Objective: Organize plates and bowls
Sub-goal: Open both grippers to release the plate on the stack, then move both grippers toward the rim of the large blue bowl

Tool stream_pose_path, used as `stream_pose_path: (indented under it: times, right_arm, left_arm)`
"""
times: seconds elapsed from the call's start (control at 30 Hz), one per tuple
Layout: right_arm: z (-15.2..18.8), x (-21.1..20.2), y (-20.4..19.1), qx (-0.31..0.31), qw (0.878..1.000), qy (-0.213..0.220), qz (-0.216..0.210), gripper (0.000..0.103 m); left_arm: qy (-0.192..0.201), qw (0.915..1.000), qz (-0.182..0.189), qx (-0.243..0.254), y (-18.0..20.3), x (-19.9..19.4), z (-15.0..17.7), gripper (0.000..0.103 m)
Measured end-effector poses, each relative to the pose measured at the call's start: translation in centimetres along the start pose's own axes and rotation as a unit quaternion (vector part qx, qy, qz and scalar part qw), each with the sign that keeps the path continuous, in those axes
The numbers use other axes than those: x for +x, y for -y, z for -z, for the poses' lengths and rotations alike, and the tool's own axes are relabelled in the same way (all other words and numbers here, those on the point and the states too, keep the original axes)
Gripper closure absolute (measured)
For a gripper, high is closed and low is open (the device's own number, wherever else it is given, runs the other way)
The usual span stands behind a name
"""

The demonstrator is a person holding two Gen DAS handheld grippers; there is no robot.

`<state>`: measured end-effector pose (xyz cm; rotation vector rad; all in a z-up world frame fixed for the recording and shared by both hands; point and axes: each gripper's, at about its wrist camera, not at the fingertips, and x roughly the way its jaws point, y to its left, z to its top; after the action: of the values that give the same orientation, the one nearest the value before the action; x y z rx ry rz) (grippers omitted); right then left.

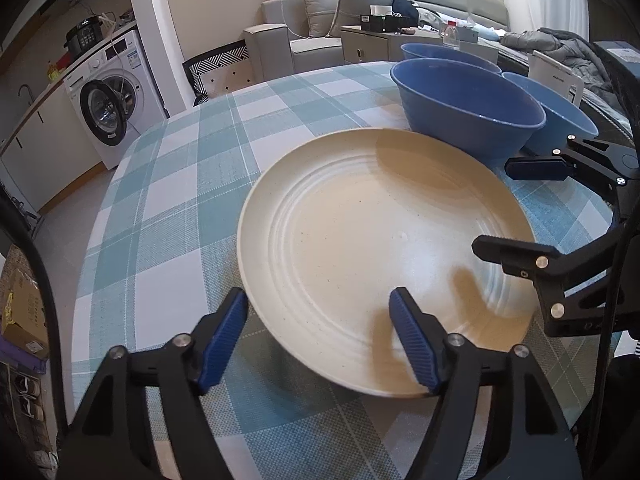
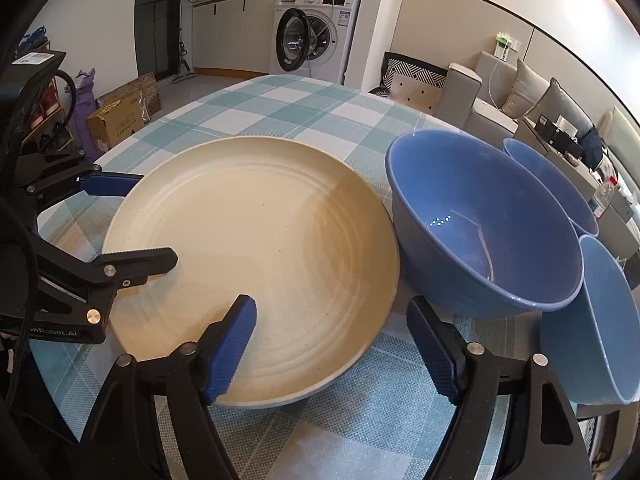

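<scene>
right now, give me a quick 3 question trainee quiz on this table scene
1. How many blue bowls are on the table?
2. True or false: the left claw is shut on the plate.
3. Which lies nearest the plate? A) the middle bowl B) the far bowl C) the washer

Key:
1. Three: the third bowl sits at the right edge of the right wrist view.
2. False: both claws are open, the right claw too, each straddling the plate's rim.
3. A
</scene>
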<state>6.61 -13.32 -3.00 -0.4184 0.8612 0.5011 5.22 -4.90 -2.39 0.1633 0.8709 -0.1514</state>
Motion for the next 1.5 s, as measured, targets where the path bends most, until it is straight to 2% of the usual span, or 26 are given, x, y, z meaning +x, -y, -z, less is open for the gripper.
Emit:
stream_pose_path:
  times: [0.13,0.2,0.27,0.3,0.47,0.5,0.53,0.57,0.97,1.5]
  right_arm:
    - [-0.2,-0.4,0.2,0.001,1.0,0.005,0.001,0.012]
    - [-0.2,-0.7,0.2,-0.001,1.0,0.011,0.001,0.004]
    - [-0.3,-0.9,0.2,-0.002,1.0,0.015,0.004,0.002]
    - [-0.3,-1.0,0.2,-0.002,1.0,0.015,0.004,0.001]
    - [-0.3,-1.2,0.5,0.002,1.0,0.015,0.001,0.001]
    - [-0.3,-1.3,0.6,0.002,1.0,0.016,0.003,0.001]
    - [-0.3,-1.4,0.6,0.003,1.0,0.017,0.005,0.001]
    - [-0.3,-1.6,0.7,0.005,1.0,0.019,0.006,0.001]
    - [0.1,-4.8,3.0,0.067,0.996,0.059,0.011,0.001]
    - [1.1,-9.3,7.7,0.147,0.983,0.103,0.032,0.001]
  left_arm:
    - [0.005,0.9999,0.004,-0.01,-0.4,-0.4,-0.2,0.024]
    - [0.005,0.9998,0.006,-0.017,-0.7,-0.5,-0.2,0.023]
    - [0.007,0.9997,0.008,-0.021,-0.9,-0.7,-0.3,0.015]
    - [0.009,0.9997,0.009,-0.023,-0.9,-0.8,-0.3,0.015]
    - [0.013,0.9993,0.02,-0.029,-1.1,-1.2,-0.4,0.014]
    - [0.013,0.9992,0.024,-0.029,-1.1,-1.3,-0.5,0.012]
    - [0.012,0.9991,0.026,-0.029,-1.1,-1.3,-0.5,0.002]
    - [0.016,0.999,0.028,-0.031,-1.1,-1.5,-0.5,0.0]
    - [0.031,0.9976,0.042,-0.046,-1.4,-2.4,-1.0,0.0]
    - [0.044,0.9954,0.061,-0.059,-1.1,-2.9,-2.7,0.0]
